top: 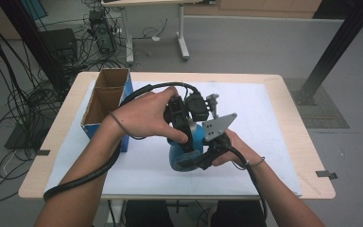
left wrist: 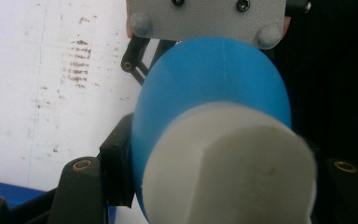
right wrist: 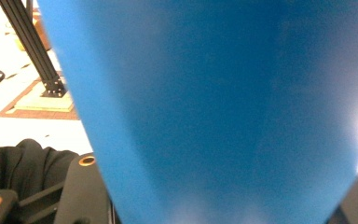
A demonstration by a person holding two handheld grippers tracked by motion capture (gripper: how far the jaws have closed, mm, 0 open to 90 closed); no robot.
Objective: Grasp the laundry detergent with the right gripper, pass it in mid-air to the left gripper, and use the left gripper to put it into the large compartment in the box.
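Both grippers closed on one blue bottle with a white cap, held in the air just above the white sheet on the counter, near its front edge.

Left gripper — fingers narrow, pressing the bottle from both sides close to the cap end; in the left gripper view the white cap very near the camera, the blue body behind it, one black finger pad touching the blue wall at the left.

Right gripper — fingers also narrow and clamped around the bottle body; in the right gripper view the blue wall directly between the two fingers, blurred from closeness. Grey three-cornered plate of this gripper just beside the left gripper, nearly touching.

Open cardboard box with blue sides at the far left part of the counter, near the left hand but apart from the bottle. Free room on the sheet to the right and behind the grippers; little room toward the front edge.
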